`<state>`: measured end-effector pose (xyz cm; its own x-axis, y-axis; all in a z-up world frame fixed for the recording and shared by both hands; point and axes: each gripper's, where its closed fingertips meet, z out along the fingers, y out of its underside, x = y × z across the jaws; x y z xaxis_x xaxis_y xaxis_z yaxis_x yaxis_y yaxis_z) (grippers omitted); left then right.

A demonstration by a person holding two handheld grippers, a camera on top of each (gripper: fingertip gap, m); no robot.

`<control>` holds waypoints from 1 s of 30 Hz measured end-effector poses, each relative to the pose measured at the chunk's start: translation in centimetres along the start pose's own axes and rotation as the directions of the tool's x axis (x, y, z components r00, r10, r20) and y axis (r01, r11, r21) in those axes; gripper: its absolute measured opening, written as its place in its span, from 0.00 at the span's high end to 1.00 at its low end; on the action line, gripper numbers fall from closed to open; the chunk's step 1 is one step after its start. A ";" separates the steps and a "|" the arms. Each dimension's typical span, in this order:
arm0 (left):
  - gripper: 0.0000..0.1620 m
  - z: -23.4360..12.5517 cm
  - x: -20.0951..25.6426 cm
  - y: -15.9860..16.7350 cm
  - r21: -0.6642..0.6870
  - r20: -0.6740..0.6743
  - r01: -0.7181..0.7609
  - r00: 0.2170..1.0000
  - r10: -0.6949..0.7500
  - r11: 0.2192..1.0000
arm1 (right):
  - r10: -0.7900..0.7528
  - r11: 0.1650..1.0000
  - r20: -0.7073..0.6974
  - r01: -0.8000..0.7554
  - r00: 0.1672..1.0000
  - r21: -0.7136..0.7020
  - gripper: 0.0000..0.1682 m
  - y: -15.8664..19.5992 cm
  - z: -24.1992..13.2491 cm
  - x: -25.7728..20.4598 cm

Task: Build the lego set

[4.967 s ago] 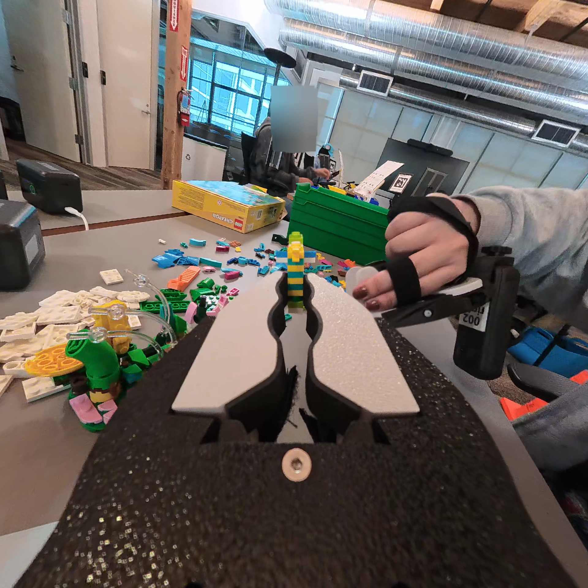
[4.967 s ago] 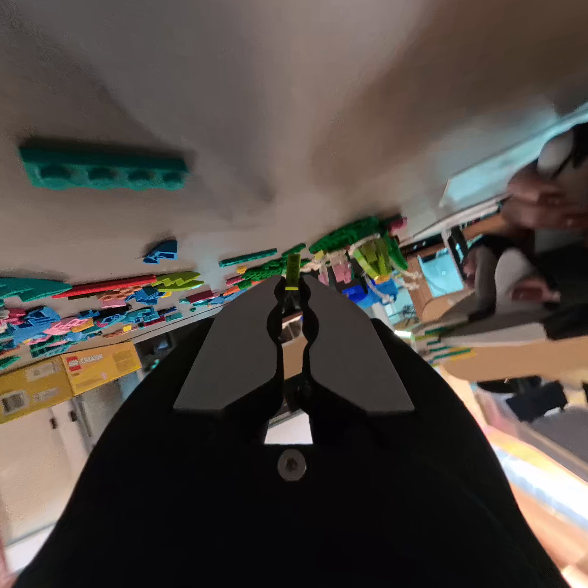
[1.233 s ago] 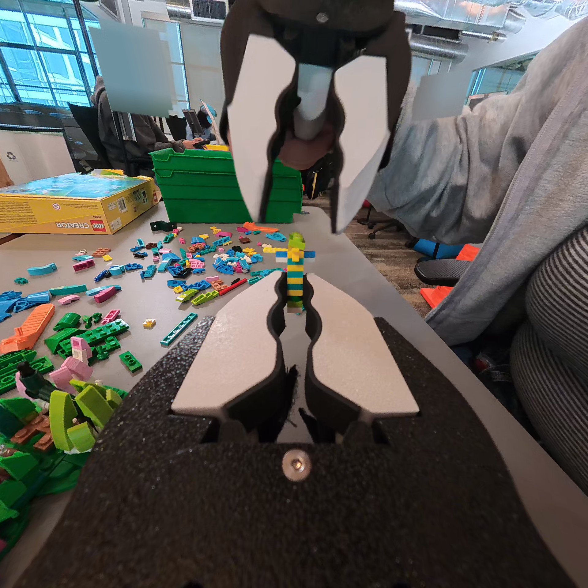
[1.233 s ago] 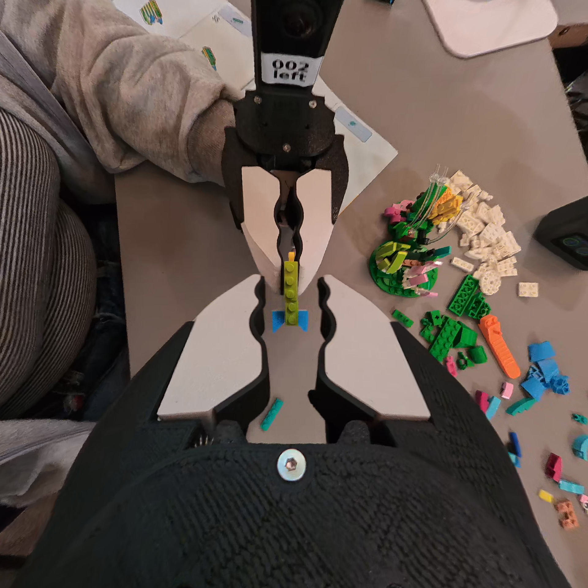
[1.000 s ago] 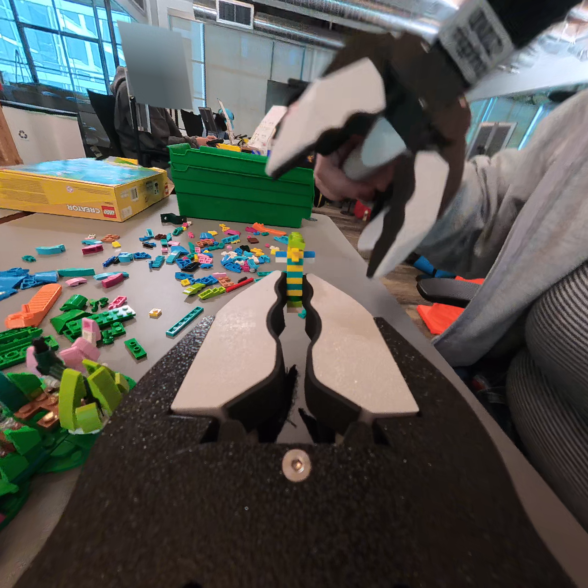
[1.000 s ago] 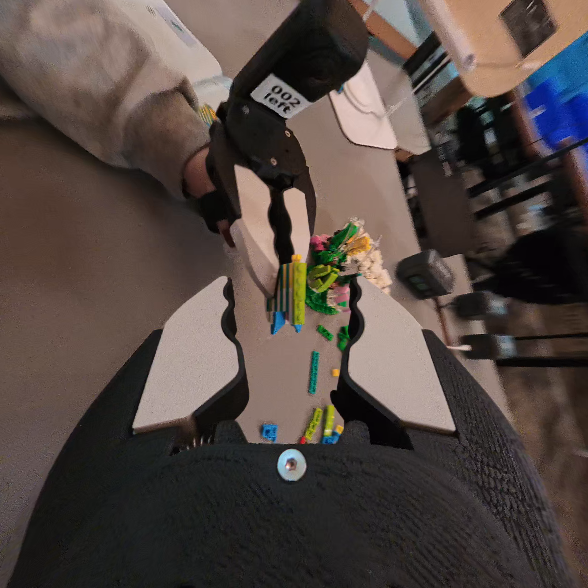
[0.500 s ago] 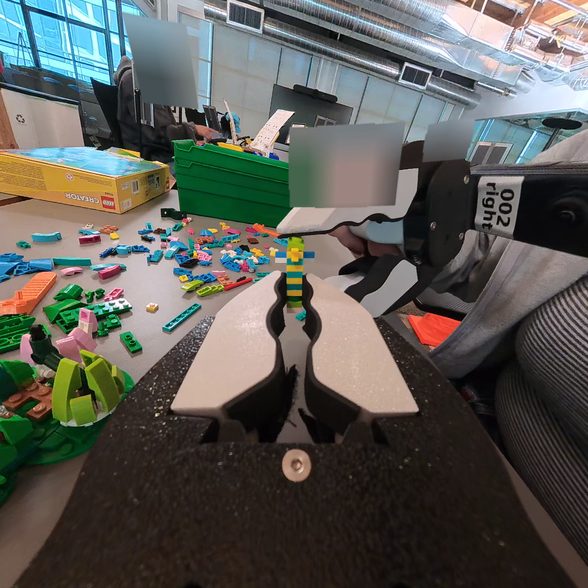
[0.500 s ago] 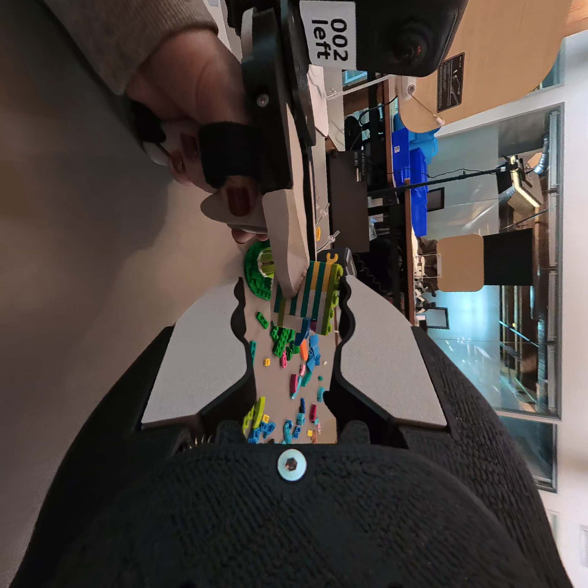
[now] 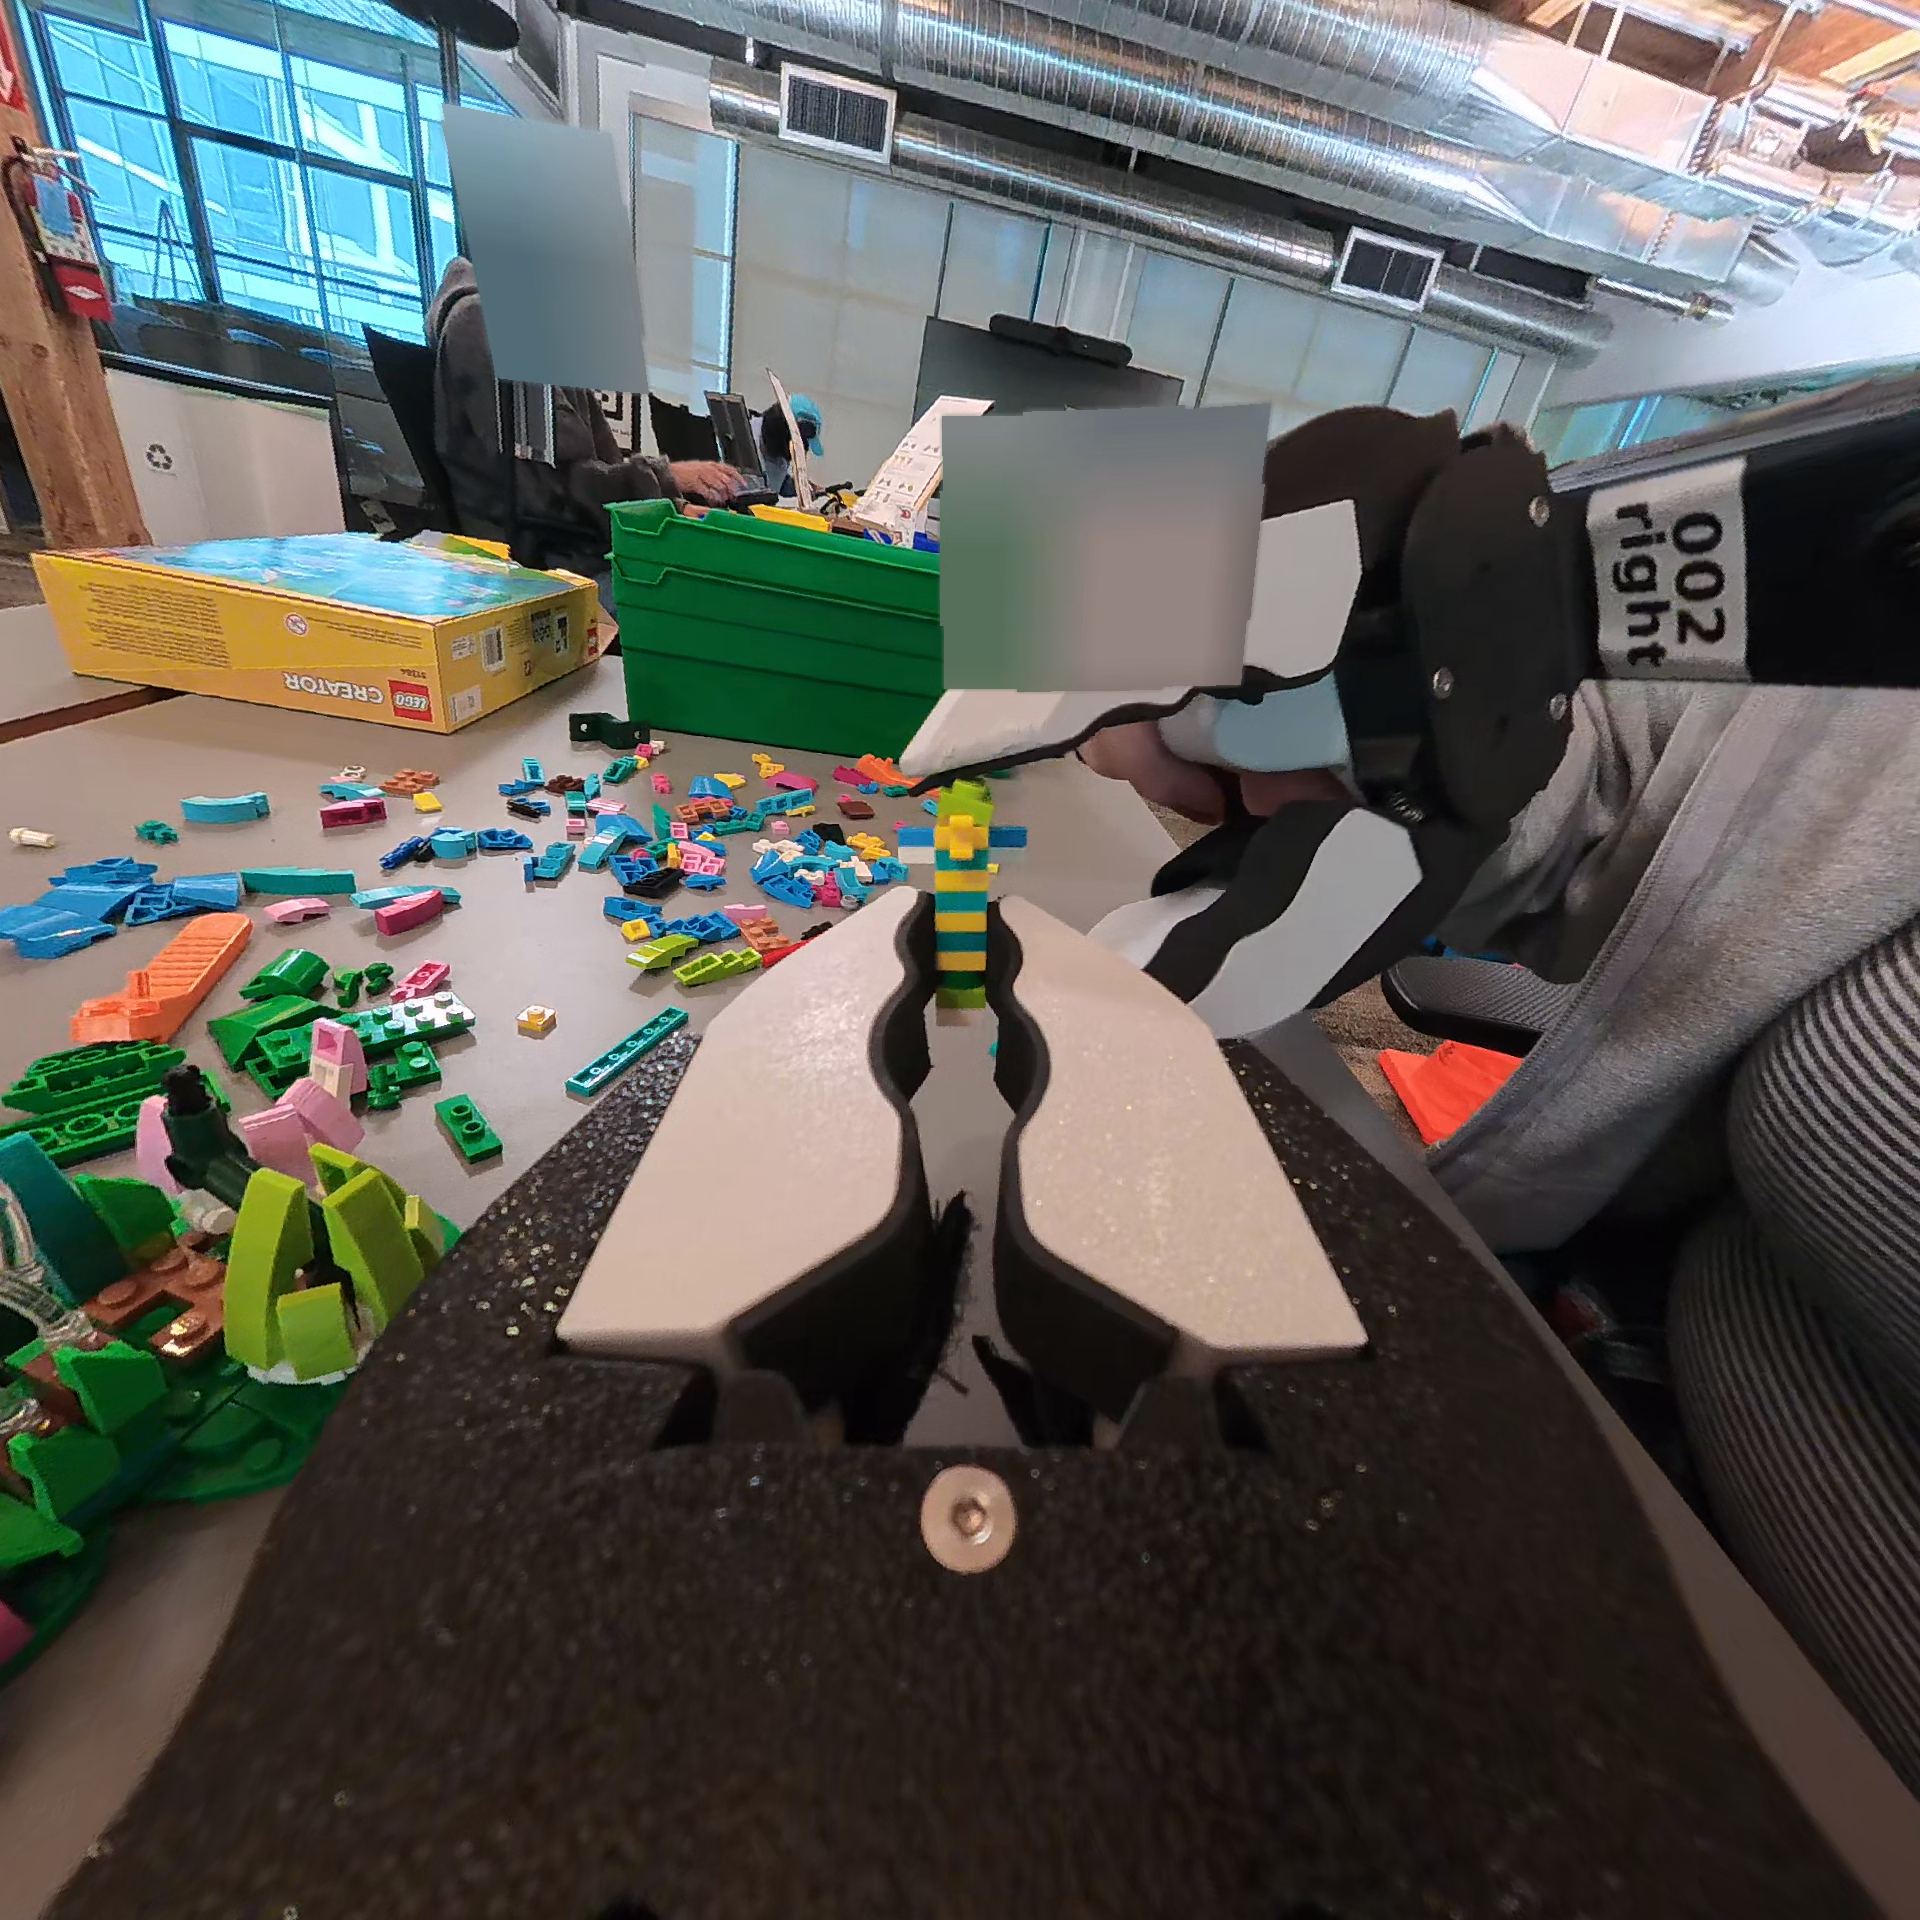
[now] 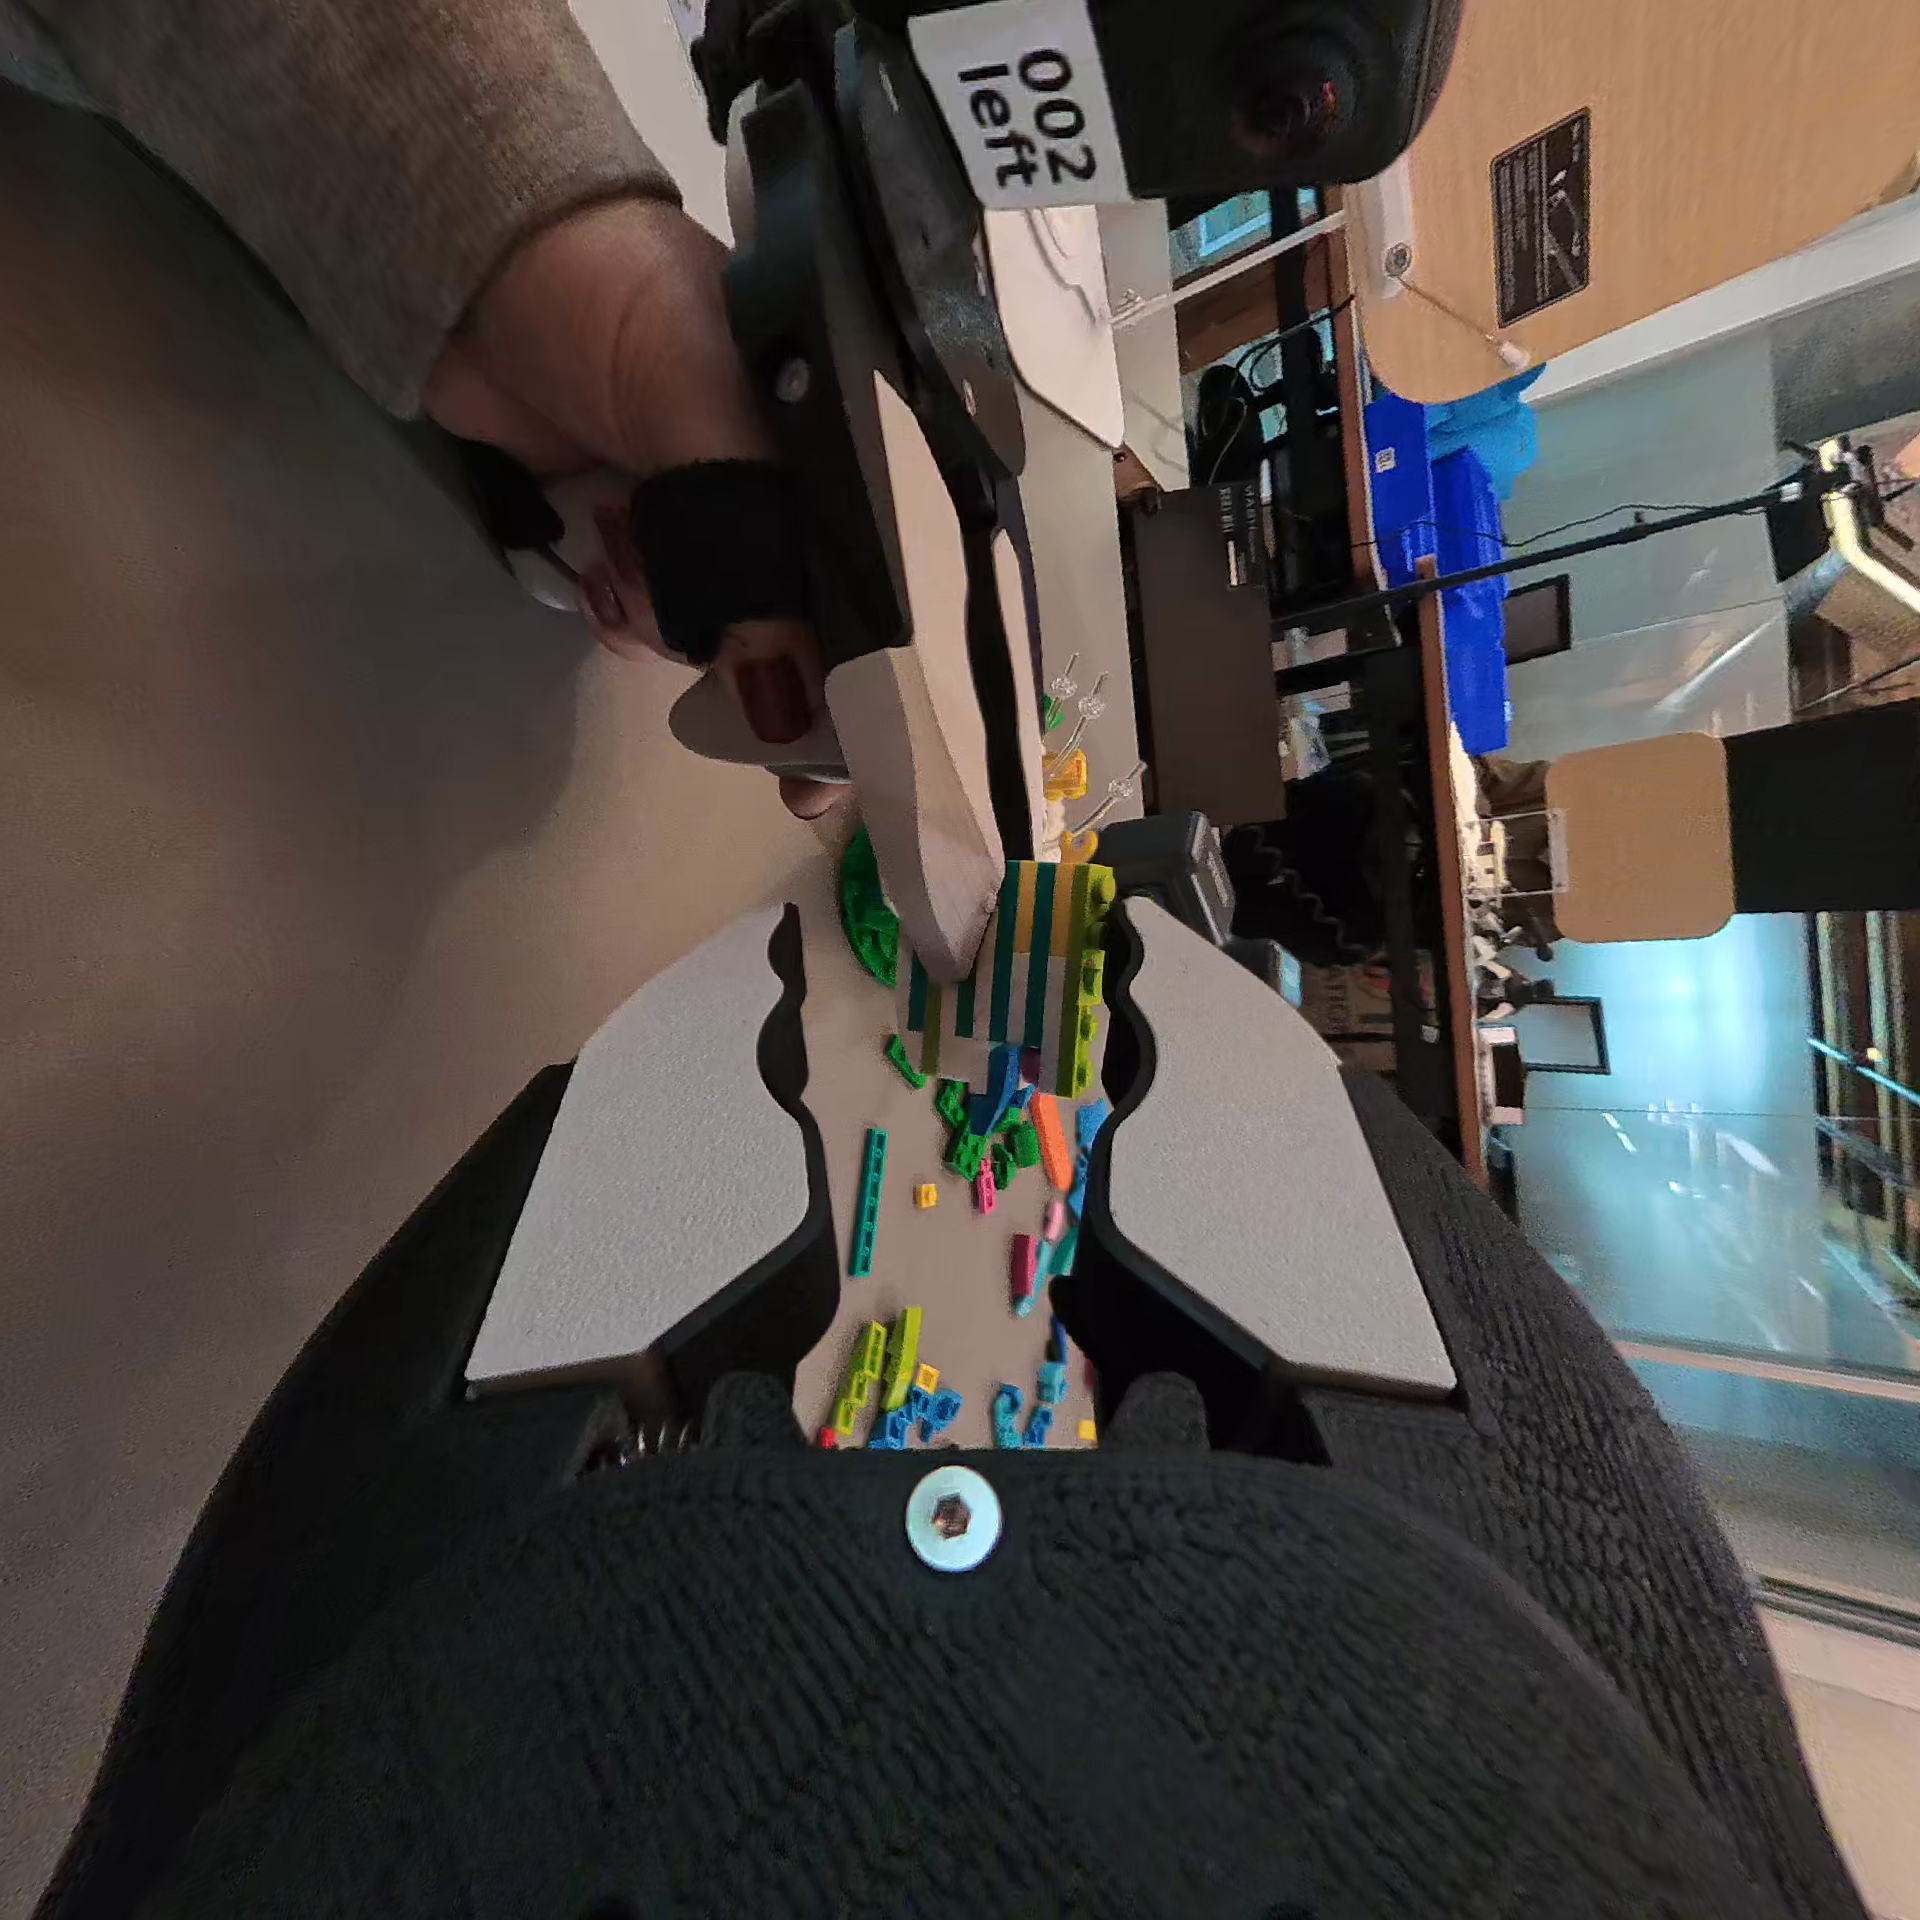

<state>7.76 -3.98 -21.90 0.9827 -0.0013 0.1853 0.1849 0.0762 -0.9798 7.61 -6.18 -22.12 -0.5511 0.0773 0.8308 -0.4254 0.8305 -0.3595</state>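
The left gripper [image 9: 961, 961] is clamped on the striped lego stack [image 9: 962, 904]; the right gripper [image 10: 951, 961], fingers apart, touches the stack's top.

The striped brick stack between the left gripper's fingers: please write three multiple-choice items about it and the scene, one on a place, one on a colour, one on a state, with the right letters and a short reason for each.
1. Where is the striped brick stack?
A. clamped between the fingers of the left gripper
B. inside the green bins
C. on top of the yellow box

2. What colour is the top brick of the stack?
A. red
B. lime green
C. black

3. What is the state of the right gripper?
A. shut on a loose brick
B. lying flat on the table
C. open, one finger over the top of the stack

Key: 1 A, the left wrist view shows both fingers closed on its lower part. 2 B, a lime green brick caps the teal and yellow stripes. 3 C, the right wrist view shows a wide gap between its fingers, and the left wrist view shows the upper finger above the top brick.
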 end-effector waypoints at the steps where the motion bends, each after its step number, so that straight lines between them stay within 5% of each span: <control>1: 0.95 0.0 0.0 0.0 0.002 -0.004 -0.002 1.000 0.002 1.000 | 0.015 1.000 0.010 -0.015 1.000 0.005 0.67 -0.1 0.0 0.0; 10: 0.95 -0.1 -0.1 0.1 -0.018 0.004 -0.027 1.000 0.027 0.999 | 0.055 0.998 0.057 -0.055 0.997 -0.007 0.69 -0.1 0.0 0.0; 22: 0.95 -0.2 -0.2 0.1 -0.017 -0.052 0.098 0.994 -0.098 0.995 | -0.217 0.972 -0.083 0.207 0.973 -0.112 0.75 0.7 0.9 0.8; 30: 0.95 -0.3 -0.4 0.1 -0.012 -0.065 0.149 0.987 -0.149 0.989 | -0.247 0.962 -0.124 0.227 0.961 -0.154 0.75 0.8 1.3 1.1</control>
<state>7.40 -4.30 -22.08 0.9429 -0.0772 0.3240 0.3289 0.0635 -0.9422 5.72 -6.13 -22.03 -0.3355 -0.0619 0.9400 -0.4232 0.9014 -0.0917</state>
